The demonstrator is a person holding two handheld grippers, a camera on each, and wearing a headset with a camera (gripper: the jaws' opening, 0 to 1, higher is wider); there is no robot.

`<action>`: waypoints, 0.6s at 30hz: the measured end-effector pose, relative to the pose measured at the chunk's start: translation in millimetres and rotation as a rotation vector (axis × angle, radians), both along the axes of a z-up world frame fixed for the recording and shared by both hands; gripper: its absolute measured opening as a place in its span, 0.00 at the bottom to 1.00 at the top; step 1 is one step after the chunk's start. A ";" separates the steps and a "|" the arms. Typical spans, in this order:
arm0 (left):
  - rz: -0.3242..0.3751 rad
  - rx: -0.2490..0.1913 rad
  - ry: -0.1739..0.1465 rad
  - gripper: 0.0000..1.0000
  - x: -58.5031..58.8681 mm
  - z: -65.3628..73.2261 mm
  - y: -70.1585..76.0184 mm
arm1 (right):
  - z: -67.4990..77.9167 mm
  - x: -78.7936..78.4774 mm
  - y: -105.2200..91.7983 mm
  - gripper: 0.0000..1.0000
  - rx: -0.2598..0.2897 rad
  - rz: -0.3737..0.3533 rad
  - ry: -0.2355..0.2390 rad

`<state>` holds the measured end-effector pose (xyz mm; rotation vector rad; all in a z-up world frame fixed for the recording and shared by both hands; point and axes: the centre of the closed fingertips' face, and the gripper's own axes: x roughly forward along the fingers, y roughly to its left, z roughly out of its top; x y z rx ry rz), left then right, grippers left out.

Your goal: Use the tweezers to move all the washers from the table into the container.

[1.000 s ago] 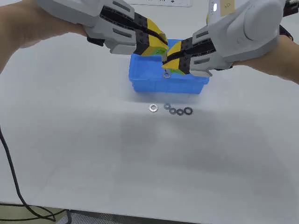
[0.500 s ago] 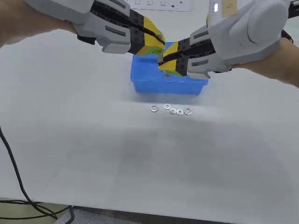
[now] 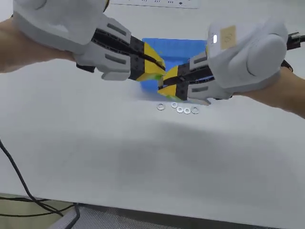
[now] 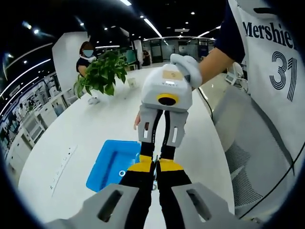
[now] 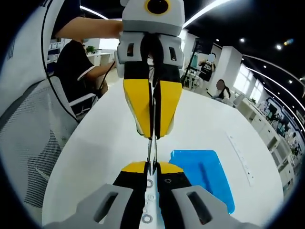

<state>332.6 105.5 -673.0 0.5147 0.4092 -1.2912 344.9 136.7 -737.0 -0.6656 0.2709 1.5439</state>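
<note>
Left gripper [image 3: 161, 72]: enters from upper left, jaws closed. Right gripper [image 3: 163, 88]: enters from right, jaws closed, tips just below the left's. Bare forearms at both frame edges.

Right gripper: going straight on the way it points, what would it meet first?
Likely the grey, yellow-tipped left gripper, which faces it head-on. Thin metal tweezers span the short gap between them.

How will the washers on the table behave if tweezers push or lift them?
The washers look small, flat and shiny, so probably light. On the smooth table they would likely slide when pushed. The thin tweezers may slip off them.
</note>
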 end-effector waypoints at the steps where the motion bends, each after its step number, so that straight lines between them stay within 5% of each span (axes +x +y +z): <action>1: -0.009 0.000 -0.010 0.06 -0.6 -1.3 -0.8 | -1.1 -0.7 0.4 0.08 -0.001 -0.005 0.004; 14: -0.011 -0.014 -0.023 0.06 -1.8 -21.0 -6.2 | -17.2 -6.5 -1.3 0.08 -0.031 -0.030 0.028; 18: -0.001 -0.033 -0.005 0.06 -0.2 -25.8 -5.5 | -22.7 -7.6 -3.1 0.08 -0.045 -0.029 0.034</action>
